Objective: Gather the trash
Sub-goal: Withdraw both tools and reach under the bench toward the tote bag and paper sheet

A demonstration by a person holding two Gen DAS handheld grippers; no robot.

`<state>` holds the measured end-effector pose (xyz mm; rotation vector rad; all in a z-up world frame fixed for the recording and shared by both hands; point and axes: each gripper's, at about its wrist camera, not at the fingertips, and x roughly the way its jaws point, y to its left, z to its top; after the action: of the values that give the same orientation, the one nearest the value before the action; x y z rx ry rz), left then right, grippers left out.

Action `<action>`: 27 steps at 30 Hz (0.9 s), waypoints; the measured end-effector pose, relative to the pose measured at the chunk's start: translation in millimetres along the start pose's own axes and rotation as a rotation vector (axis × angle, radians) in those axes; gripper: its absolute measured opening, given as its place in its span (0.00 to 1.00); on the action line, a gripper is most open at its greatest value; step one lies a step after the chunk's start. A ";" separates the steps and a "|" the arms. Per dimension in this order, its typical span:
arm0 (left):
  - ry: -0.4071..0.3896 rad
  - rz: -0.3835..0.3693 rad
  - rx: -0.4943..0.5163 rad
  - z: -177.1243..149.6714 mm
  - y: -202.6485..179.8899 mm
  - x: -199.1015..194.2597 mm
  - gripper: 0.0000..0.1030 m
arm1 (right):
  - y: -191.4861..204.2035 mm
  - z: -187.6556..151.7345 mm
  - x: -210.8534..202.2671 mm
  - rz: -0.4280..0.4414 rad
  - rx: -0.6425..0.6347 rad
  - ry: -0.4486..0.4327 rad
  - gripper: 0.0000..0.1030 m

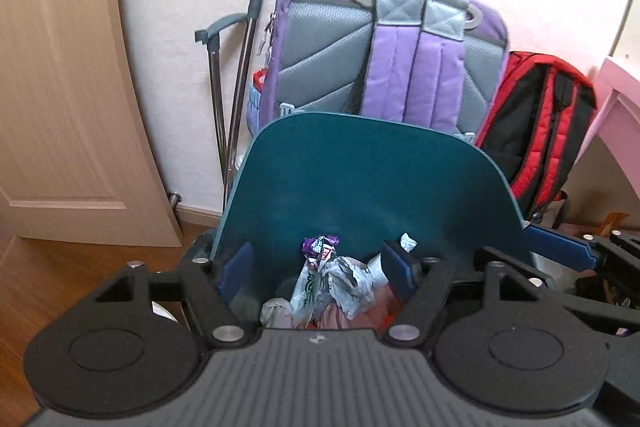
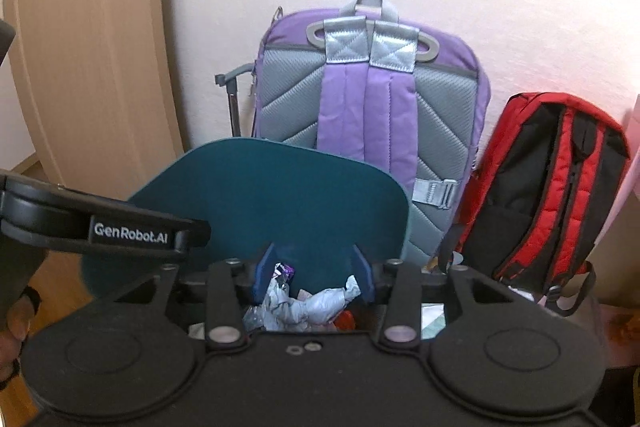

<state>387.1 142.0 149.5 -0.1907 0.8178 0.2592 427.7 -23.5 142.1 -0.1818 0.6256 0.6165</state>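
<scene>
A teal bin lid (image 1: 360,179) (image 2: 260,195) stands raised in front of both grippers. Below it the bin holds crumpled trash: a purple wrapper (image 1: 320,246) (image 2: 285,271), silvery foil wrappers (image 1: 346,281) (image 2: 308,303) and a white-green bag (image 1: 306,287). My left gripper (image 1: 318,265) hangs open over this pile; its blue pads stand wide apart and do not press on anything. My right gripper (image 2: 314,273) is open too, with the foil wrappers lying loose between its pads. One blue finger (image 1: 560,247) of the right gripper shows at the right of the left wrist view. The left gripper's black body (image 2: 132,231) crosses the right wrist view.
A purple-grey backpack (image 1: 384,51) (image 2: 360,99) and a red-black backpack (image 1: 540,123) (image 2: 560,179) lean on the wall behind the bin. Metal poles (image 1: 240,87) stand beside a wooden door (image 1: 60,67) (image 2: 92,47). Pink furniture (image 1: 616,99) is at right. A hand (image 2: 12,327) shows at lower left.
</scene>
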 end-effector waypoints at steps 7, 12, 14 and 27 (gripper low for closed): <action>-0.017 -0.014 -0.005 -20.9 -0.9 -47.0 0.73 | -0.8 -12.3 -51.4 0.040 0.017 0.004 0.45; -0.029 -0.035 -0.001 -41.5 -0.4 -84.6 0.76 | 4.7 -26.7 -92.2 0.062 0.003 0.006 0.46; -0.035 -0.046 0.000 -51.2 0.2 -99.0 0.80 | 7.9 -34.1 -110.2 0.071 -0.003 0.002 0.46; 0.011 -0.101 -0.005 -146.2 10.9 -125.3 0.97 | 8.8 -115.7 -159.0 0.106 0.033 0.054 0.48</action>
<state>200.4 94.1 143.5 -0.2380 0.8155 0.1654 263.8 -132.5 144.5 -0.1351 0.7001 0.7043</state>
